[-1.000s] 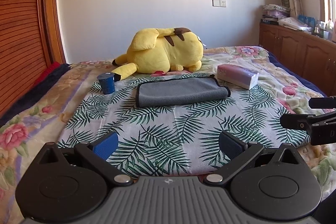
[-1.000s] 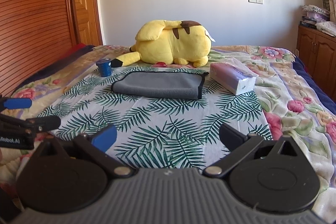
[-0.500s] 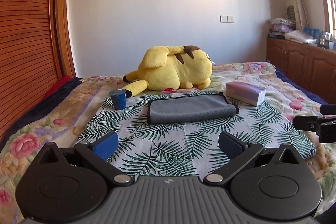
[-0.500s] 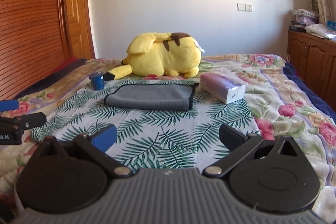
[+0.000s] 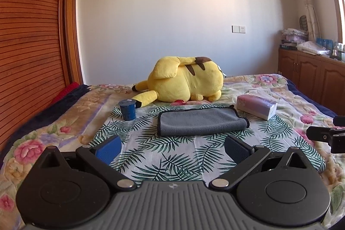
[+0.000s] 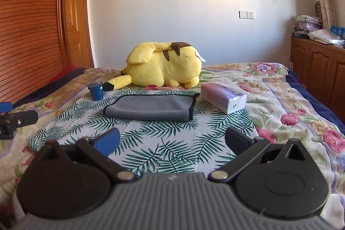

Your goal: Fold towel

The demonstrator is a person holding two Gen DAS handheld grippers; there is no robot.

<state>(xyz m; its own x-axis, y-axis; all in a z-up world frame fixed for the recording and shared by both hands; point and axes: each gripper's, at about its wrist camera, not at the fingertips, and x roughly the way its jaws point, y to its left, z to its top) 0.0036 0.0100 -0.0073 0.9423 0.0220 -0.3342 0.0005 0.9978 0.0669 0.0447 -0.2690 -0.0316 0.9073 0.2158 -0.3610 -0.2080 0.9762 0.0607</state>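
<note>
Grey microfibre towel (image 5: 201,123) ahead of your left tool (image 5: 172,148) and right tool (image 6: 171,142) looks folded already; both gape empty

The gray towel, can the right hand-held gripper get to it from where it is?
Probably yes. The right hand-held gripper is open and holds nothing, and only bare leaf-print sheet lies between it and the gray towel. The tissue pack sits off to the towel's side, not in the path.

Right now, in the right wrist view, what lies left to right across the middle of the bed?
Left gripper → blue cup → grey towel → tissue pack.
</note>
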